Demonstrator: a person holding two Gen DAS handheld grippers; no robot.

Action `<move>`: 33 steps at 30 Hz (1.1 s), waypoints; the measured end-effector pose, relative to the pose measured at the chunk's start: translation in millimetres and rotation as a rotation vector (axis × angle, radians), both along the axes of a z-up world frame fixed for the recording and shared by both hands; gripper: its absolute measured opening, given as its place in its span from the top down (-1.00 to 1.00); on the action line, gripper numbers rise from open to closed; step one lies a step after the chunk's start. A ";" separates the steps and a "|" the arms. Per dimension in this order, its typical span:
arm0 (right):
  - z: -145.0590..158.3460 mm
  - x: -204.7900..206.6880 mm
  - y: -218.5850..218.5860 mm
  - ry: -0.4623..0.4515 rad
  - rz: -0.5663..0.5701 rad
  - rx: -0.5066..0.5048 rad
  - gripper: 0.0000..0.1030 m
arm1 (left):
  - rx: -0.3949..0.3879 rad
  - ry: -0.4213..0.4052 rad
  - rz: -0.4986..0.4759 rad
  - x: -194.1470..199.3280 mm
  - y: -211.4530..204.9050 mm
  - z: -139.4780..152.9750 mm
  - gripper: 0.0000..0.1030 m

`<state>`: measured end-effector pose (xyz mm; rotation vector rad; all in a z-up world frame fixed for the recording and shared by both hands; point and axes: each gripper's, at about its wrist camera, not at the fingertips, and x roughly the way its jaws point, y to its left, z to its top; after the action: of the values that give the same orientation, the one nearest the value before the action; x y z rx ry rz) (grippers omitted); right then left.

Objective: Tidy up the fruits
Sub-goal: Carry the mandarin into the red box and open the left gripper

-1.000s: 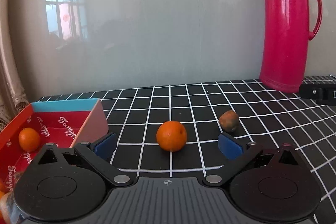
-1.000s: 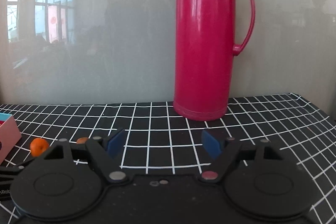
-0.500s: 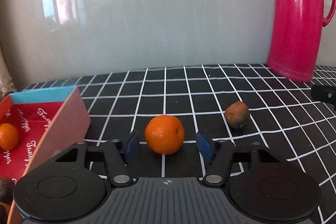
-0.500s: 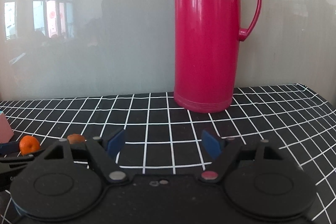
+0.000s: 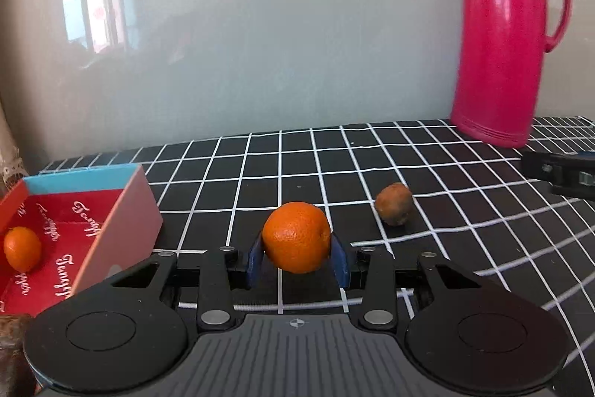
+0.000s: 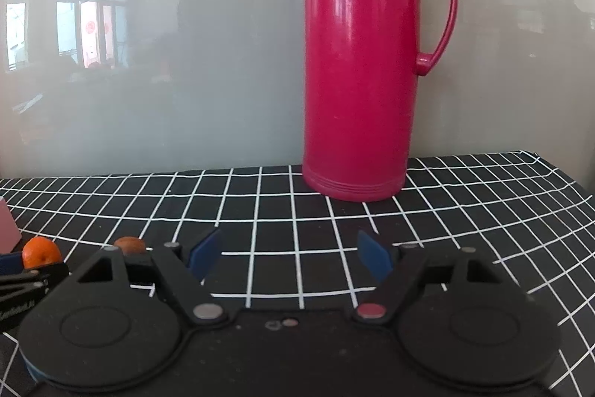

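My left gripper [image 5: 296,263] is shut on an orange [image 5: 296,237], its blue pads pressed on both sides, over the checked cloth. A brown kiwi [image 5: 393,204] lies on the cloth just right of it. A red box [image 5: 122,211] stands at the left with another orange [image 5: 22,248] inside. My right gripper [image 6: 289,257] is open and empty, low over the cloth in front of the flask. In the right wrist view the held orange [image 6: 41,252] and the kiwi [image 6: 129,244] show at the far left.
A tall pink thermos flask [image 5: 505,36] stands at the back right against a glossy wall; it also shows in the right wrist view [image 6: 362,62]. The black cloth with white grid [image 5: 297,166] covers the table. A dark brown object [image 5: 11,352] sits at the lower left edge.
My left gripper moved forward around the orange and shut on it. The right gripper shifted slightly towards the flask and stays open.
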<state>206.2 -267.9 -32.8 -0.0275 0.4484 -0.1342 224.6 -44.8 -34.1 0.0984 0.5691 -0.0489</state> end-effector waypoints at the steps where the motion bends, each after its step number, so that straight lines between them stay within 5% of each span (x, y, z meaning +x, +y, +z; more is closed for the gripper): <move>1: -0.2 -0.9 2.3 0.000 0.005 -0.001 -0.55 | 0.003 -0.005 -0.002 -5.5 1.1 2.2 0.25; 15: 2.9 -22.3 39.4 -0.007 0.074 -0.027 -0.55 | 0.002 -0.089 0.044 -82.8 51.3 37.6 0.25; 33: 1.2 -37.5 65.2 -0.015 0.104 -0.080 -0.55 | -0.020 -0.110 0.287 -107.3 165.1 41.7 0.25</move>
<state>168.7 -202.7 -31.6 -0.1285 0.4258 -0.0504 117.3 120.3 7.6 -0.0005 0.4685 0.2290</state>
